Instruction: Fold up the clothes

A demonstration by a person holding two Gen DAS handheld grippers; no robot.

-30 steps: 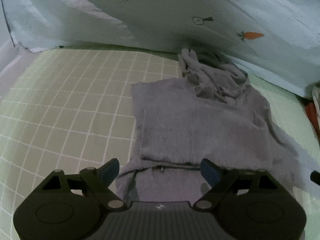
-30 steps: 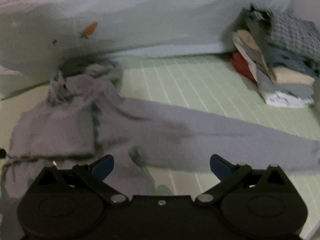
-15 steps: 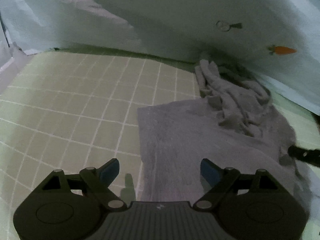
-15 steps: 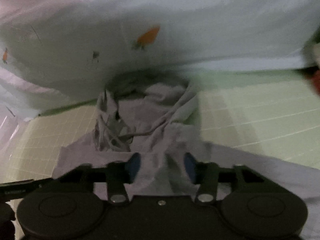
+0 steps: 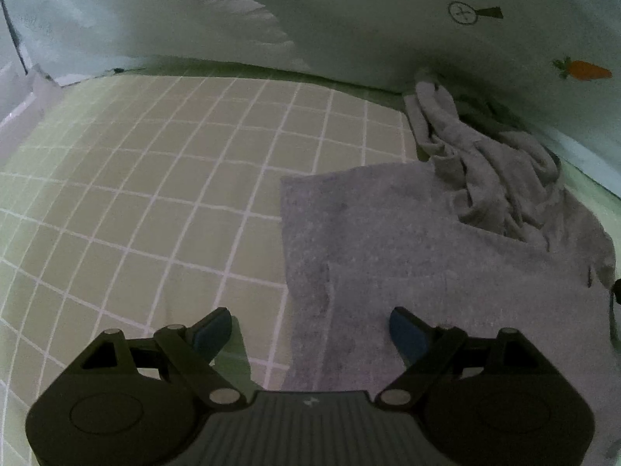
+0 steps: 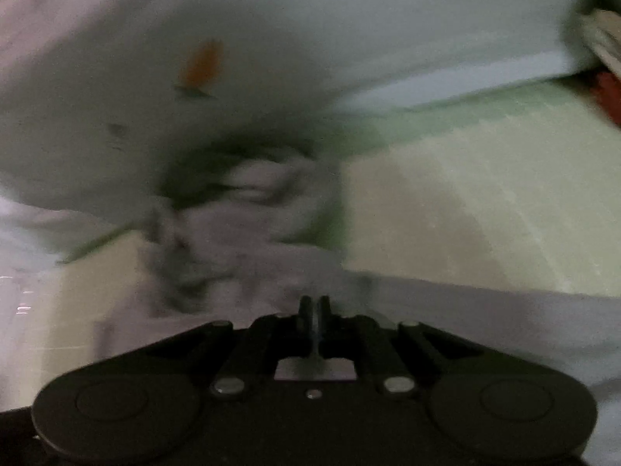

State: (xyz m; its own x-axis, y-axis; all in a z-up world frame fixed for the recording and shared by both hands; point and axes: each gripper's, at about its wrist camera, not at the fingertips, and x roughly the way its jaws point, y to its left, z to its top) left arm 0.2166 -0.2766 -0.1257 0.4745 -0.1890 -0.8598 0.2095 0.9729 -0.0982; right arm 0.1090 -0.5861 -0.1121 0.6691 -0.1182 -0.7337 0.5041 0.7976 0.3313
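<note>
A: Start at the left. What does the left wrist view show?

B: A green sheet [image 5: 163, 202] with a white grid fills the left side. At the bottom, the left gripper [image 5: 310, 330] has its blue-tipped fingers spread wide apart, with nothing between them. The left finger is over bare sheet, the right finger over grey cloth.

A: And the garment?

B: The grey garment [image 5: 446, 264] lies on the sheet, right of centre. Its near part is flat, with a straight left edge. The far end is bunched into a rumpled heap, touching the pale blanket [image 5: 349, 19] that rises behind. That blanket carries a small carrot print [image 5: 582, 70] at the far right.

A: Now the right wrist view.

B: It is badly blurred. The blanket [image 6: 271, 39] takes up the upper part, an orange smear on it. Below it sits the crumpled end of the garment [image 6: 240, 233], and a flat grey stretch runs off to the right along the bottom. The sheet [image 6: 485, 202] shows on the right.

A: The right gripper?

B: The right gripper [image 6: 314, 306] has its fingers pressed together. A thin strip shows between them lower down, but I cannot tell whether that is cloth.

A: Anything at the far right?

B: A stack [image 6: 605, 58] at the upper corner, pale over red, too blurred to name.
</note>
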